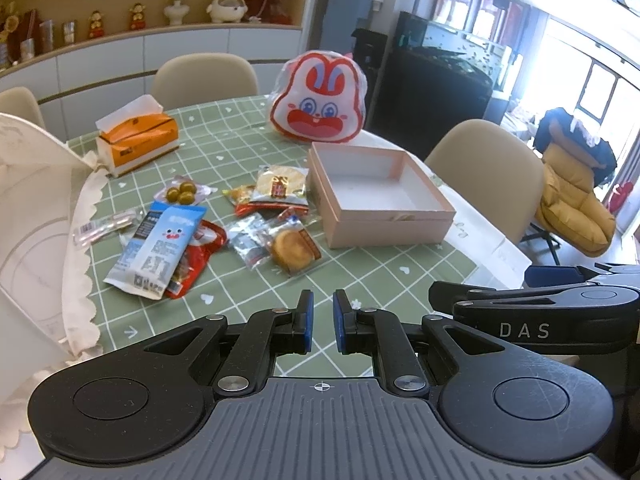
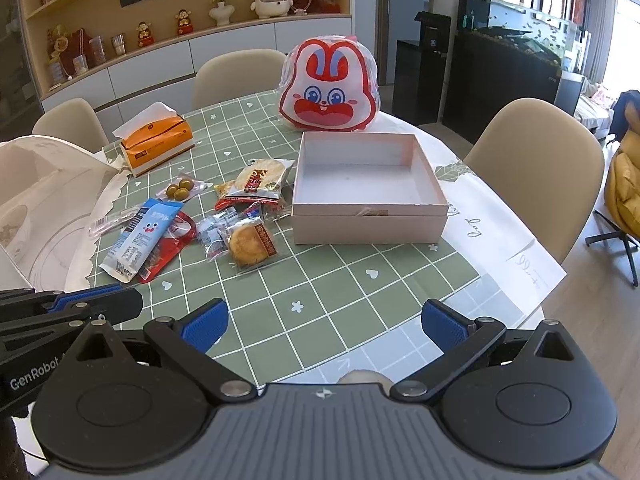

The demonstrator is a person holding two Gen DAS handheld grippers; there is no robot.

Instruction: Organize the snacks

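Observation:
Several wrapped snacks lie on the green checked tablecloth left of an empty pink box (image 1: 384, 227) (image 2: 368, 228): a round pastry (image 1: 291, 249) (image 2: 247, 245), a blue packet (image 1: 158, 246) (image 2: 138, 240) over a red one, green balls in a wrapper (image 1: 182, 193) (image 2: 181, 191), a rice cracker pack (image 1: 280, 186) (image 2: 260, 180). My left gripper (image 1: 323, 322) is nearly shut and empty, hovering above the near table edge. My right gripper (image 2: 324, 326) is open and empty, near the front edge. Each gripper shows at the other view's side.
A rabbit-face bag (image 1: 318, 100) (image 2: 330, 90) stands behind the box. An orange tissue box (image 1: 136, 142) (image 2: 158, 144) sits at the back left. A white lace-edged object (image 1: 36, 220) is at the left. Beige chairs (image 2: 536, 168) surround the table.

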